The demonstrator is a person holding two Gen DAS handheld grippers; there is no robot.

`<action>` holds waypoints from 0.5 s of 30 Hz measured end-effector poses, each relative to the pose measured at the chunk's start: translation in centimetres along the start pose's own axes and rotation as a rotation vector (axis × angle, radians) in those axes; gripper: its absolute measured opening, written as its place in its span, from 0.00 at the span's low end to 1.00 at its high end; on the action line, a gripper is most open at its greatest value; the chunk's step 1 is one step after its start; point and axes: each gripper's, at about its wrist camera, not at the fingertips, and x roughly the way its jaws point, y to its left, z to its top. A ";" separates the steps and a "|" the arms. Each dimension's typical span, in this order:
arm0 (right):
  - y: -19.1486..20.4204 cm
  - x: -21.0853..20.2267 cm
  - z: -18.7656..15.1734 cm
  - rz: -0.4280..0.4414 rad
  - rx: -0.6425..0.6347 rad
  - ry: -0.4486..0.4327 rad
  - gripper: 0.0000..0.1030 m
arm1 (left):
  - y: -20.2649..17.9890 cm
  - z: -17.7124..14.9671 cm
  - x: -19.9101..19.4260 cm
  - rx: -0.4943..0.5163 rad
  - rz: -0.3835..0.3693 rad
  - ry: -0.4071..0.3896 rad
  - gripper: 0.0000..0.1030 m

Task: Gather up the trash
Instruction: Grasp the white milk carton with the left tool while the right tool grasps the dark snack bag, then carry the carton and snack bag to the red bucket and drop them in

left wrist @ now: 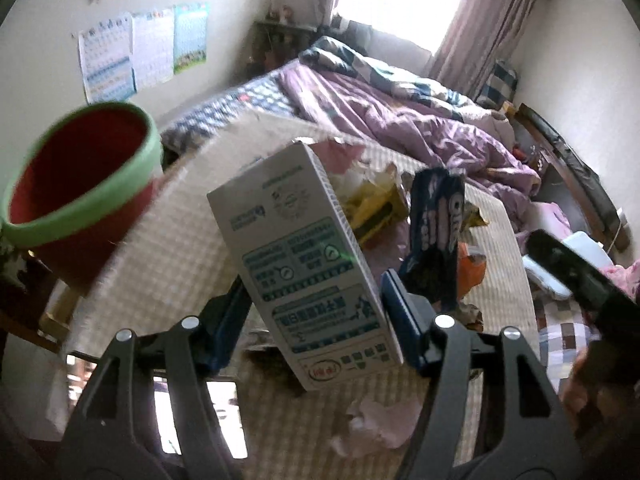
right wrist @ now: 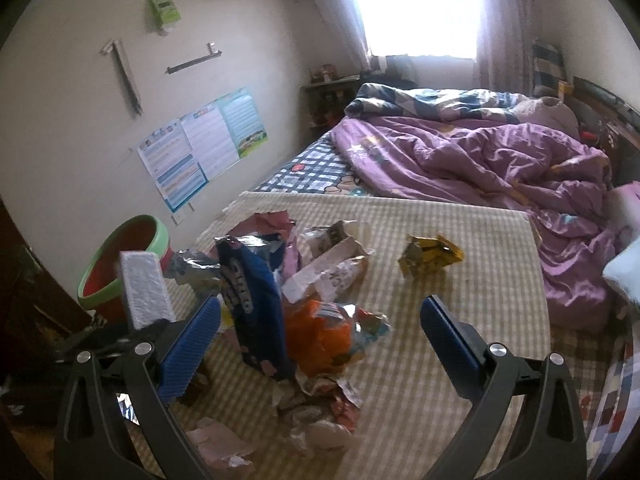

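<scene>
Right hand-held gripper [right wrist: 320,332]: jaws wide apart, empty, above the litter.
Blue cookie bag [right wrist: 256,308]: upright between the blue pads.
Orange wrapper [right wrist: 320,332]: just beside it.
Yellow wrapper [right wrist: 430,256]: apart, on checked mat [right wrist: 460,300].
Red bin [right wrist: 120,264]: left, green-rimmed.

Bucket [right wrist: 124,268] left of the mat [right wrist: 440,280]; wrapper heap [right wrist: 304,304] on it; bed [right wrist: 460,152] behind.

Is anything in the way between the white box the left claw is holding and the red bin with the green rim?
Nothing visible blocks it. The left gripper holds the white milk carton in the air, and the red bin with the green rim sits open to its left, beside the checked mat, with only open space between.
</scene>
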 end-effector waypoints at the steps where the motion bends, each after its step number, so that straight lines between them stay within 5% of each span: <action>1: 0.3 0.3 0.1 0.003 -0.010 0.005 0.93 | 0.4 0.2 -0.7 0.000 0.012 -0.018 0.61; 9: 2.7 5.0 0.5 0.073 -0.077 0.093 0.92 | 3.0 0.9 -3.6 -0.016 0.093 -0.095 0.61; 12: 3.3 6.1 0.4 0.087 -0.096 0.110 0.78 | 4.7 1.0 -4.6 -0.027 0.134 -0.110 0.61; 15: 3.5 7.1 0.3 0.100 -0.099 0.137 0.53 | 6.8 1.2 -5.6 -0.050 0.183 -0.126 0.61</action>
